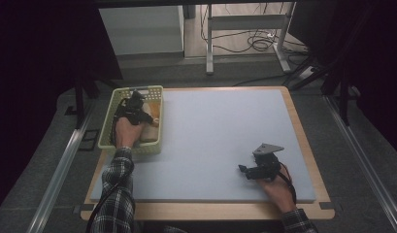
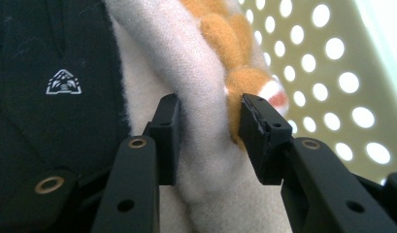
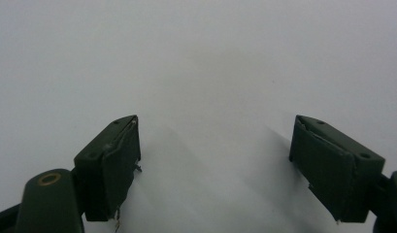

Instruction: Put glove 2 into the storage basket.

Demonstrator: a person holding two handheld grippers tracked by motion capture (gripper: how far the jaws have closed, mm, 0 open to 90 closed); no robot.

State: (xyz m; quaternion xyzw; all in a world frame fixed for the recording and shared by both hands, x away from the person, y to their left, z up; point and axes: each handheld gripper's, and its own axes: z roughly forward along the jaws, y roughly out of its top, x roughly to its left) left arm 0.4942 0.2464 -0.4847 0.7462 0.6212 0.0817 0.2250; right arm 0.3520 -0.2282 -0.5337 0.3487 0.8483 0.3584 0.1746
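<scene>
Left gripper point(image 2: 208, 131) pinching cream plush toy point(image 2: 186, 73) inside basket point(image 1: 107, 127), far left. Lift straight up, clear rim. Right gripper point(image 3: 213, 160) spread, idle near right.

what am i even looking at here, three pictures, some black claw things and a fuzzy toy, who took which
A person sits at a table covered by a pale mat and holds a hand-held grasping tool in each hand. The high view looks down from above the person. The other two pictures come from small cameras riding on each tool, looking along its two black jaws.

The left tool reaches into a pale green basket with round holes in its walls. Its jaws are closed on a cream and orange plush toy, which lies beside a black cloth item with a small white logo.

The right tool rests low over the bare mat, jaws wide apart, holding nothing.
</scene>
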